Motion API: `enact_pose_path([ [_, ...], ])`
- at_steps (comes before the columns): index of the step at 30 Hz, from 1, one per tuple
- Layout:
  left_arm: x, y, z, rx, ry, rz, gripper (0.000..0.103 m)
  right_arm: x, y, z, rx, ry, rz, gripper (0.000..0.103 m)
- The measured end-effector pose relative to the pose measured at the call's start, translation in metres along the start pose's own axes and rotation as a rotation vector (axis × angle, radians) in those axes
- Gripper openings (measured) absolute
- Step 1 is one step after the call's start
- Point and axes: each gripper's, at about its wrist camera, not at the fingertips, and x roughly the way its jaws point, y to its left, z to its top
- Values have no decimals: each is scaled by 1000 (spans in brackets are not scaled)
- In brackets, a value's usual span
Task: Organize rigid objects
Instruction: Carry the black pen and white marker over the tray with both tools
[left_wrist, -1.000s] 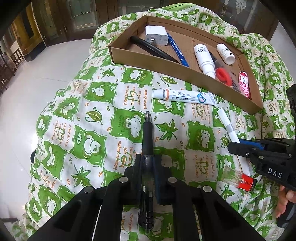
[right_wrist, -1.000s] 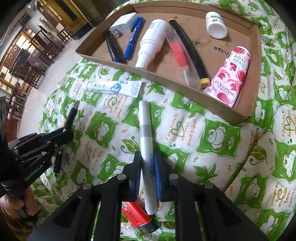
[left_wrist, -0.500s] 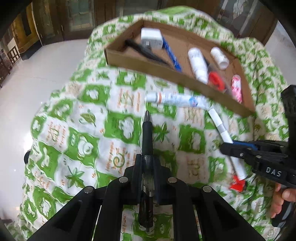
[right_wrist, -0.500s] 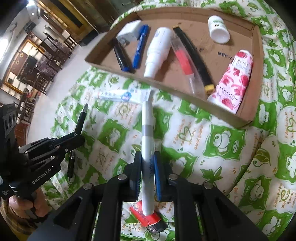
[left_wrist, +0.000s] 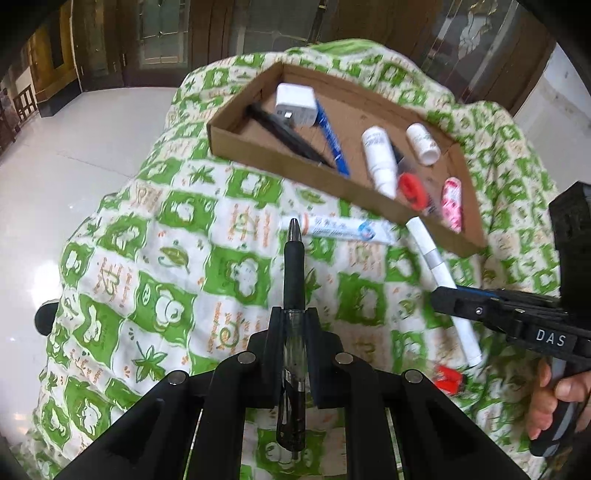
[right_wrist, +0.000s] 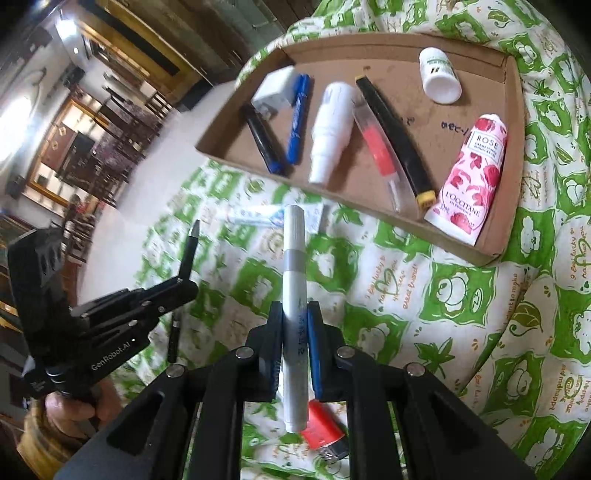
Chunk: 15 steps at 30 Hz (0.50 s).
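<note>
Green-and-white cloth covers the whole work surface and drapes off at 9 o'clock in the left view, tiled floor beyond. Cardboard tray sits at 12–2 o'clock on it, low walls, near wall facing both grippers. Tray already holds a charger, blue marker, spray bottle, pill bottle, black tube, red-filled clear tube and hand cream. Bare tray floor shows between the pill bottle and hand cream.

Left gripper points to 12, fingers pinching a black pen mid-barrel, tip out front and off the cloth. Right gripper also points to 12, pads clamped on a white marker that sticks out both ends. In the left view the right gripper sits at 3–4 o'clock, hand on its grip.

Versus 1 s ago: both tools are lifted off the cloth and closer to the tray; the pen tip now overlaps the ointment tube.

The ointment tube lies on the cloth just short of the near tray wall. Red lighter lies on the cloth under the right gripper at 6.
</note>
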Motion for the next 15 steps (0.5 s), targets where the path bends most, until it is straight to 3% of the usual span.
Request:
enact_pose_path([
  [6,-10,-6,9,-2,-20,-39,10,-24,-8,9,43,-70,58,12],
  [15,-11,-21,42,14,-24,-71,10,-47,-50,31,163,-133,10,12],
])
